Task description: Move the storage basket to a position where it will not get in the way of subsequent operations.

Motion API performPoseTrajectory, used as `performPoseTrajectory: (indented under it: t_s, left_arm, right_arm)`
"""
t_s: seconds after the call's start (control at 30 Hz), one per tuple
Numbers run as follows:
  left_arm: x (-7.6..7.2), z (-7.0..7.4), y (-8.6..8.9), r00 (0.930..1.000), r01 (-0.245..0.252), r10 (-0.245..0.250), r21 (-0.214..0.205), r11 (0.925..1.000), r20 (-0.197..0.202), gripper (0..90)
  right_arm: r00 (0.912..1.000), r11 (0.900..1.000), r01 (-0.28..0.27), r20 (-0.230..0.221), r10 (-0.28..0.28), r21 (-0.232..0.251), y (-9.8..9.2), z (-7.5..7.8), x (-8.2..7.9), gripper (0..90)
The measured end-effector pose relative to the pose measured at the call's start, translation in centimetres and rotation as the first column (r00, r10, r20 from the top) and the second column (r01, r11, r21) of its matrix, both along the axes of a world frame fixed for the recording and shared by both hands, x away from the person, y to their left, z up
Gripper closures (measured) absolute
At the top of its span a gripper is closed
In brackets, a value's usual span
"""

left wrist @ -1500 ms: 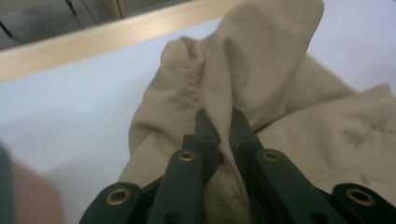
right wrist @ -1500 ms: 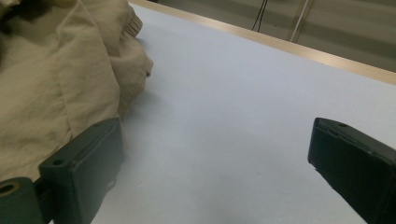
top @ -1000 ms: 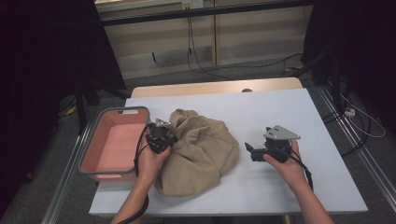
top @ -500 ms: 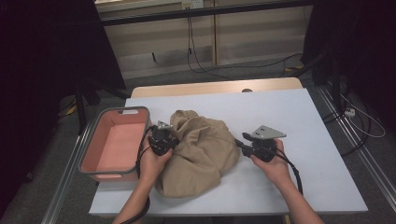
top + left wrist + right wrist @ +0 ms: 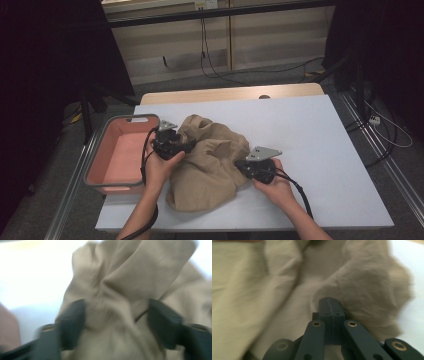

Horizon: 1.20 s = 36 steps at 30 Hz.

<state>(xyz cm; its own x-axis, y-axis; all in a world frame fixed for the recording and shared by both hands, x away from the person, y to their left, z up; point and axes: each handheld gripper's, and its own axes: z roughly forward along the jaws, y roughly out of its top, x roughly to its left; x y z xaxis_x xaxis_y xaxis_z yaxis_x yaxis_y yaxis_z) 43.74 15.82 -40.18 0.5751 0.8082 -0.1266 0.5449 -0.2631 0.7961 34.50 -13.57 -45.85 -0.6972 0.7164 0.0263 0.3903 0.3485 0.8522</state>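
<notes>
In the high view, a crumpled beige cloth garment [image 5: 210,162] lies in a heap on the white desk [image 5: 320,145], just right of a pink rectangular plastic tub [image 5: 117,155] that sits at the desk's left edge. The left hand [image 5: 161,167] comes up from the bottom edge, with the forearm angled slightly to the right, and carries the left hand-held gripper [image 5: 187,145] at the left side of the heap, pointing right into the fabric. The right hand [image 5: 277,187] reaches in from the lower right; its right hand-held gripper [image 5: 240,166] points left and meets the heap's right edge.

In the left gripper view, the jaws stand well apart, having just been opening, and a bunched fold of the garment [image 5: 120,302] sits between them.

In the right gripper view, the jaws have just been closing and now stand fully together, with their tips against the garment [image 5: 287,305]. I cannot tell whether any fabric is pinched.
</notes>
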Motion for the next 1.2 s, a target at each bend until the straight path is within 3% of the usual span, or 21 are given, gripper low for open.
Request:
performPoseTrajectory:
  t_s: [0.17, 0.2, 0.37, 0.4, 0.43, 0.47, 0.5, 0.53, 0.57, 0.6, 0.63, 0.67, 0.77, 0.83, 0.9, 0.93, 1.03, 1.07, 1.1, 1.13, 1.2]
  left_arm:
    - [0.7, 1.4, -0.9, 0.9995, 0.018, -0.018, -0.002, 0.9998, 0.025, 17.3]
    - [1.1, 1.9, -1.7, 0.999, 0.029, -0.029, 0.015, 0.9995, 0.034, 16.3]
    - [2.0, 2.0, -3.1, 0.9975, 0.05, -0.052, 0.052, 0.9974, 0.048, 12.1]
    - [2.3, 1.5, -3.7, 0.9979, 0.051, -0.053, 0.058, 0.997, 0.036, 12.4]
    - [2.3, 1.5, -3.7, 0.9979, 0.051, -0.053, 0.058, 0.997, 0.036, 12.7]
    - [2.6, 0.7, -4.1, 0.9984, 0.052, -0.054, 0.065, 0.9965, 0.016, 16.0]
    - [2.6, 0.7, -4.1, 0.9984, 0.052, -0.054, 0.065, 0.9965, 0.016, 24.0]
    - [2.7, -0.2, -4.3, 0.9984, 0.056, -0.056, 0.088, 0.9946, 0.002, 30.2]
    - [2.7, -0.2, -4.3, 0.9984, 0.056, -0.056, 0.088, 0.9946, 0.002, 37.0]
    - [2.7, -0.6, -4.3, 0.9985, 0.054, -0.055, 0.116, 0.9918, 0.006, 37.0]
    - [2.7, -0.9, -4.2, 0.9987, 0.052, -0.052, 0.12, 0.9915, -0.001, 46.3]
    - [2.8, -1.3, -3.6, 0.999, 0.042, -0.041, 0.124, 0.9914, -0.016, 58.0]
    - [2.8, -1.5, -2.9, 0.9992, 0.029, -0.026, 0.11, 0.9935, -0.029, 78.1]
    - [2.6, -1.4, -2.4, 0.9994, 0.022, -0.019, 0.113, 0.9933, -0.03, 81.3]
    - [2.5, -1.5, -2.2, 0.9995, 0.009, -0.005, 0.134, 0.9909, -0.03, 75.8]
    - [2.5, -1.9, -2.0, 0.9992, -0.026, 0.031, 0.164, 0.9861, -0.027, 64.8]
    - [2.5, -2.4, -1.9, 0.9989, -0.041, 0.045, 0.206, 0.9776, -0.013, 40.6]
    - [2.4, -2.6, -1.8, 0.9989, -0.042, 0.045, 0.227, 0.973, -0.009, 36.4]
    - [2.4, -2.6, -1.8, 0.9989, -0.042, 0.045, 0.227, 0.973, -0.009, 32.0]
    - [2.5, -3.0, -1.7, 0.996, -0.084, 0.089, 0.208, 0.9746, -0.014, 27.3]
    - [2.6, -3.6, -1.5, 0.9931, -0.111, 0.117, 0.201, 0.9733, -0.014, 18.5]
  right_arm:
    - [0.9977, 0.998, -0.064, -0.024, 0.064, 0.005, 1.4, -0.1, -0.6, 90.0]
    - [0.9958, 0.9961, -0.088, -0.028, 0.088, 0.004, 2.1, -0.2, -0.9, 90.0]
    - [0.9931, 0.993, -0.116, -0.022, 0.116, -0.02, 2.9, -0.3, -1.3, 90.0]
    - [0.9939, 0.9943, -0.106, -0.028, 0.106, 0.0, 2.7, -0.2, -1.4, 83.0]
    - [0.9939, 0.9943, -0.106, -0.028, 0.106, 0.0, 2.7, -0.2, -1.4, 83.0]
    - [0.9977, 0.9979, -0.065, -0.018, 0.065, 0.006, 2.1, 0.1, -1.3, 65.9]
    - [0.9977, 0.9979, -0.065, -0.018, 0.065, 0.006, 2.1, 0.1, -1.3, 65.9]
    - [0.9995, 0.9995, -0.028, -0.012, 0.028, 0.011, 1.3, 0.3, -1.1, 54.1]
    - [0.9995, 0.9995, -0.028, -0.012, 0.028, 0.011, 1.3, 0.3, -1.1, 54.1]
    - [0.9999, 0.9999, -0.001, -0.013, 0.001, 0.016, 0.9, 0.5, -1.0, 44.7]
    - [0.9994, 0.9994, 0.031, -0.017, -0.031, 0.014, 0.3, 0.6, -0.9, 39.3]
    - [0.9987, 0.9987, 0.05, -0.008, -0.05, 0.011, -0.5, 0.8, -0.8, 37.8]
    - [0.9973, 0.9972, 0.073, -0.006, -0.073, 0.017, -1.3, 0.9, -0.8, 31.7]
    - [0.9964, 0.9961, 0.085, -0.005, -0.085, 0.026, -2.1, 1.0, -0.8, 31.6]
    - [0.9947, 0.9943, 0.103, -0.004, -0.103, 0.029, -2.7, 1.2, -0.9, 29.0]
    - [0.9932, 0.9926, 0.116, -0.004, -0.116, 0.036, -3.2, 1.3, -1.0, 28.1]
    - [0.9923, 0.9917, 0.123, 0.0, -0.124, 0.036, -3.7, 1.4, -1.1, 27.0]
    - [0.992, 0.9914, 0.126, 0.004, -0.126, 0.036, -4.0, 1.5, -1.2, 27.6]
    - [0.992, 0.9914, 0.126, 0.004, -0.126, 0.036, -4.0, 1.5, -1.2, 27.6]
    - [0.9915, 0.9907, 0.13, 0.007, -0.13, 0.041, -4.2, 1.5, -1.3, 27.5]
    - [0.9906, 0.9895, 0.136, 0.004, -0.137, 0.049, -4.5, 1.5, -1.3, 26.9]
